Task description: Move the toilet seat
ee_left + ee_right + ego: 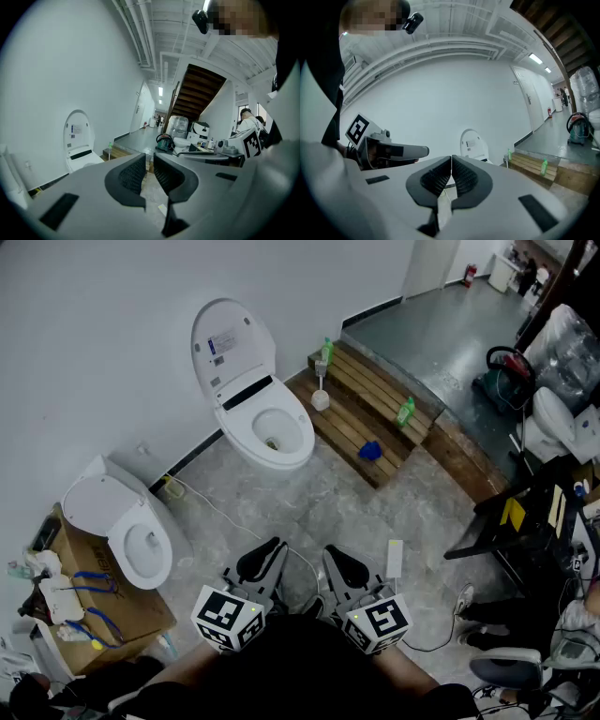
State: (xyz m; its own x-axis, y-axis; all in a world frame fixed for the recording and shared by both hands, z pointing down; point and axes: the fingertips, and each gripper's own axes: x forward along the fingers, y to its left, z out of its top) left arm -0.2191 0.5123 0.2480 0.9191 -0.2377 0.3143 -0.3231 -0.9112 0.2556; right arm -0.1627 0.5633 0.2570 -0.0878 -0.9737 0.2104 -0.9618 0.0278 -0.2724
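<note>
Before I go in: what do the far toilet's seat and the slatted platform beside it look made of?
Toilet seat: likely hard plastic, white, smooth and glossy, judging by its even sheen; ceramic cannot be ruled out. Platform: wood, brown and matte, with separate planks and gaps showing.

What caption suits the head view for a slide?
Left hand-held gripper and right hand-held gripper face the near toilet and, beside a wooden platform, the far toilet, lids raised.

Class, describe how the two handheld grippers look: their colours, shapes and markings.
The left gripper and right gripper match: pale grey bodies, each ending in two black, ribbed, curved jaw pads. Each carries a white cube printed with black square markers. The person holding them wears a black top.
</note>
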